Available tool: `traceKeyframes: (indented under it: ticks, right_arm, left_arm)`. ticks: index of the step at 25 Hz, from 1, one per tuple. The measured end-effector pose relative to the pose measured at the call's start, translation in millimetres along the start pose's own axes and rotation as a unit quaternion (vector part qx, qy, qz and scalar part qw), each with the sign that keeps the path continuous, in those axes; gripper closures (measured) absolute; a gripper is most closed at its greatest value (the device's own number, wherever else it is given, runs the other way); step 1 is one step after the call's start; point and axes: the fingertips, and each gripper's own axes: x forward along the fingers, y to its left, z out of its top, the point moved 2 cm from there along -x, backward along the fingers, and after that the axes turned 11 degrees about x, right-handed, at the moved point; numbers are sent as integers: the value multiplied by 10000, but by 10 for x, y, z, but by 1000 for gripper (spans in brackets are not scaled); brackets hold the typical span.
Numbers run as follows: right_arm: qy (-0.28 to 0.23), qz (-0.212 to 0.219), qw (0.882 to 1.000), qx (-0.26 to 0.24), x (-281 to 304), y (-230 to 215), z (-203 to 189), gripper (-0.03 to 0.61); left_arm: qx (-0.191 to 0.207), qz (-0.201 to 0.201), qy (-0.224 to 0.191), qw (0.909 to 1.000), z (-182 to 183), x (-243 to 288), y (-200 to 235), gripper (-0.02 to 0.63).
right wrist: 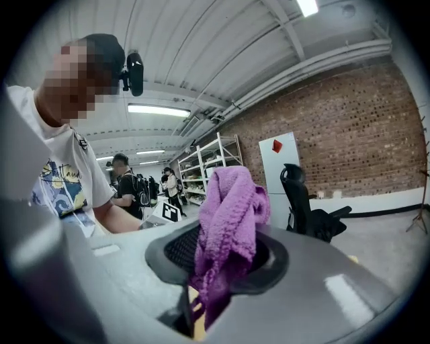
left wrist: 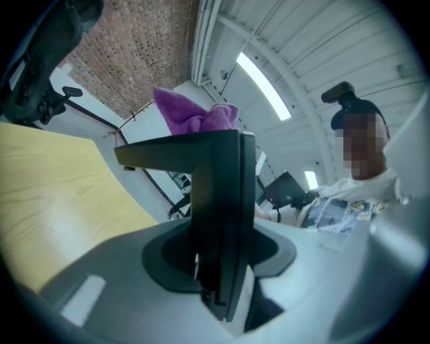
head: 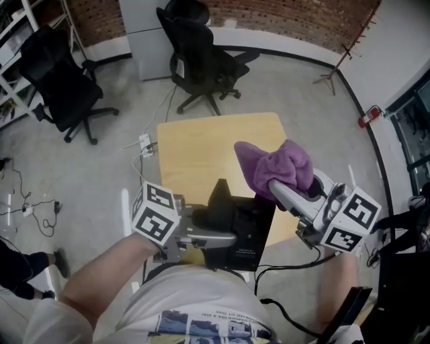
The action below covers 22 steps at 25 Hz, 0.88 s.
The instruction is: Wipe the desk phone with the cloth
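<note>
A grey concrete floor (head: 101, 168) and a brick wall (head: 282, 17) on the far side surround a small light wooden table (head: 201, 148). A black office chair (head: 201, 64) stands beyond it. The black desk phone (head: 242, 228) is at the near edge of the table. The left gripper (head: 222, 235) is clamped on an upright black part of it. To the right, the right gripper (head: 279, 190) is closed on the purple cloth (head: 279, 164), above the table and just beside the phone.
</note>
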Motion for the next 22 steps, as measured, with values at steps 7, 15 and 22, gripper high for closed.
traceKeyframes:
  ticks: [7,15,22]
  right_arm:
    - [510,-146,9982,286,100,-443,-345,471]
    - [208,64,9998,-7,-14,-346,-57,471]
    - [199,1178,9913,-548,-28,204,337,471]
  left_arm:
    - [-16,-89,92,9999,3,103,-67,436]
    - [-107,-4,135,9999,-83,122,50,436]
    - [-109,-26,324,9994,-90,225,147,436]
